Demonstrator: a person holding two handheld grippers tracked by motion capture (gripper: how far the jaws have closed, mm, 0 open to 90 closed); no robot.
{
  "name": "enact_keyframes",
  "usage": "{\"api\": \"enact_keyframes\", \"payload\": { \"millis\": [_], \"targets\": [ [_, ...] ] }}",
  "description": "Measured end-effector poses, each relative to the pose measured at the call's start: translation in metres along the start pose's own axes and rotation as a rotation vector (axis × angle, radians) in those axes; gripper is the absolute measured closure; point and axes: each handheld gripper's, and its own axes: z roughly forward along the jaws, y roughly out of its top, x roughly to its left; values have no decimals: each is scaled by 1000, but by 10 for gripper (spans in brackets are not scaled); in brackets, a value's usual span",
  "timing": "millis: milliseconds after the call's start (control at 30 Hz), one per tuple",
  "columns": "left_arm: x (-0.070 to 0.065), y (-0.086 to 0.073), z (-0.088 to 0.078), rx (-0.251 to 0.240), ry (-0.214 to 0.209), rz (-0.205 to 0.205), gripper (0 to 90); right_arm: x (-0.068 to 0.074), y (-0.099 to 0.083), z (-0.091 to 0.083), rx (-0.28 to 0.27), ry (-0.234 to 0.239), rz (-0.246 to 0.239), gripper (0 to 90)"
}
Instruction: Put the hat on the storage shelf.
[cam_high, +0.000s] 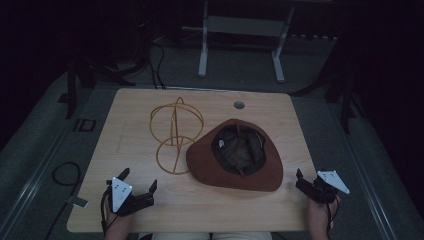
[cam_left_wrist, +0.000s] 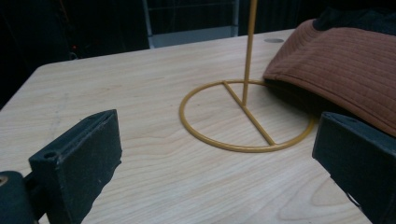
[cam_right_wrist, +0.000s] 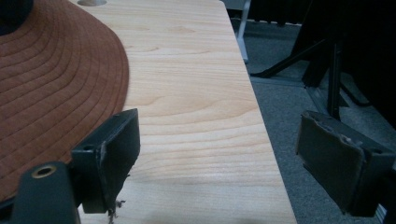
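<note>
A brown brimmed hat lies upside down on the wooden table, right of centre, its brim overlapping the base ring of a gold wire hat stand. The stand's ring and upright rod rise just ahead of my left gripper. That left gripper rests near the front left of the table, open, with nothing between its jaws. My right gripper sits at the table's front right edge, open and empty, with the hat brim just left of it.
A round cable hole sits near the table's far edge. Beyond the table stands a white-legged frame. A dark cable loops on the floor at left. Black tripod legs stand on the carpet past the table's right edge.
</note>
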Motion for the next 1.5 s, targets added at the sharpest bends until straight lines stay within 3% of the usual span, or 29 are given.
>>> {"api": "enact_keyframes", "payload": {
  "millis": [167,233,333,433,533,600,767,833,1033,1133,1367,1500],
  "targets": [
    [-3,0,0,-5,-14,8,20,2,5,-5,-1,41,-5,137],
    [-3,1,1,7,3,20,21,4,11,-9,-5,48,-19,137],
    [-1,1,0,2,9,-1,21,5,17,-13,-5,68,-10,136],
    [0,1,-1,3,24,-3,21,13,34,-18,54,148,3,131],
    [-1,1,0,11,31,15,21,17,41,-19,65,154,-15,122],
    [-2,1,0,14,23,17,21,21,51,-19,84,183,-28,112],
    [-5,1,1,15,-6,15,21,26,62,-18,97,202,-30,135],
    [-5,1,1,17,-11,17,21,30,73,-16,98,247,-29,137],
    [-8,1,0,9,-33,31,21,38,85,-12,83,269,-50,138],
    [-9,1,0,11,-41,35,21,48,97,-5,69,290,-65,140],
    [-9,1,1,19,-45,37,21,66,108,15,112,353,-74,141],
    [-9,1,1,23,-54,34,21,80,110,27,138,348,-96,135]
  ]
}}
